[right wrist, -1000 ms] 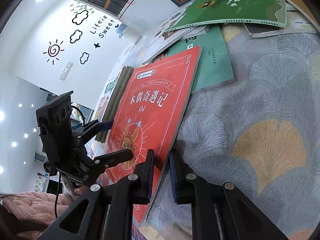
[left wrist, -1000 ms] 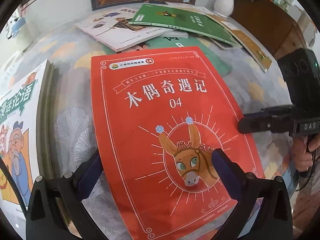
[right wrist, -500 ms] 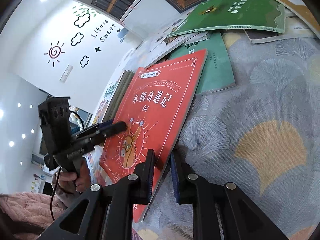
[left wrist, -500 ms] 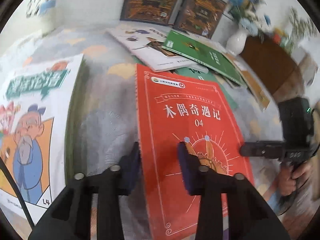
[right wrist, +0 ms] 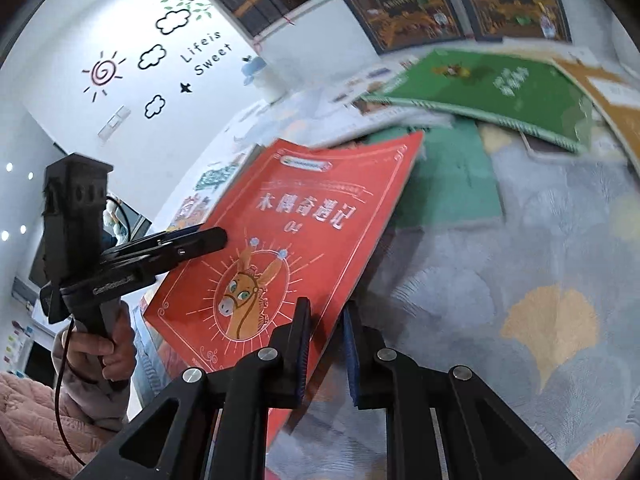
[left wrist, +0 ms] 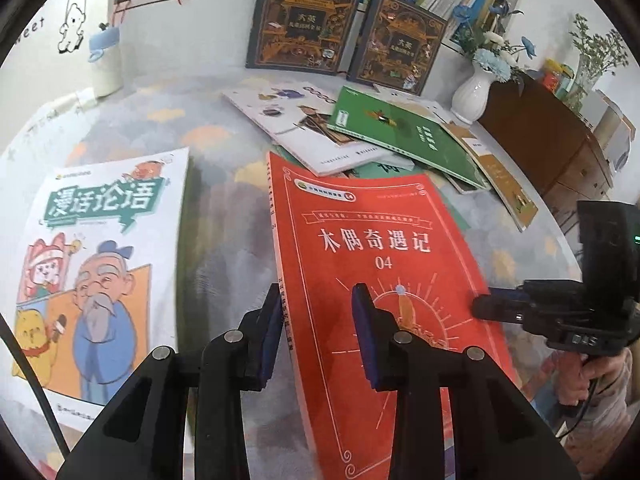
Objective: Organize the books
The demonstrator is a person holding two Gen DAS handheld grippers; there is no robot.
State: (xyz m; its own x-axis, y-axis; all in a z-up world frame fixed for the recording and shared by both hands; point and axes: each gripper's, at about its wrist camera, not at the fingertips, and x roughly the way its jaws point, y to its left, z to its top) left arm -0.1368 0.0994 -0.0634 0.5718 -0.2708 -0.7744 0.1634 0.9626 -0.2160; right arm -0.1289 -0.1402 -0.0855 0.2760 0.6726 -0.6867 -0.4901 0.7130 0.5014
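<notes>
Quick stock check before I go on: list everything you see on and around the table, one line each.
red book: one, red, mid-table, held at two edges
cartoon book: one, white with teal title, beside the red book on its spine side
green book: one, green, atop the far pile
white book: one, white, far pile, partly under the green book
teal book: one, teal, under the pile
dark books: two, black and gold, upright at the back
vase: one, white, blue flowers, far corner
tablecloth: grey with leaf print
left gripper: black, shut on red book's spine
right gripper: black, shut on its opposite edge

leaf-patterned cloth surface (left wrist: 224, 240), cartoon book (left wrist: 100, 256) lying flat, loose pile of books (left wrist: 360, 132), white vase (left wrist: 472, 96)
</notes>
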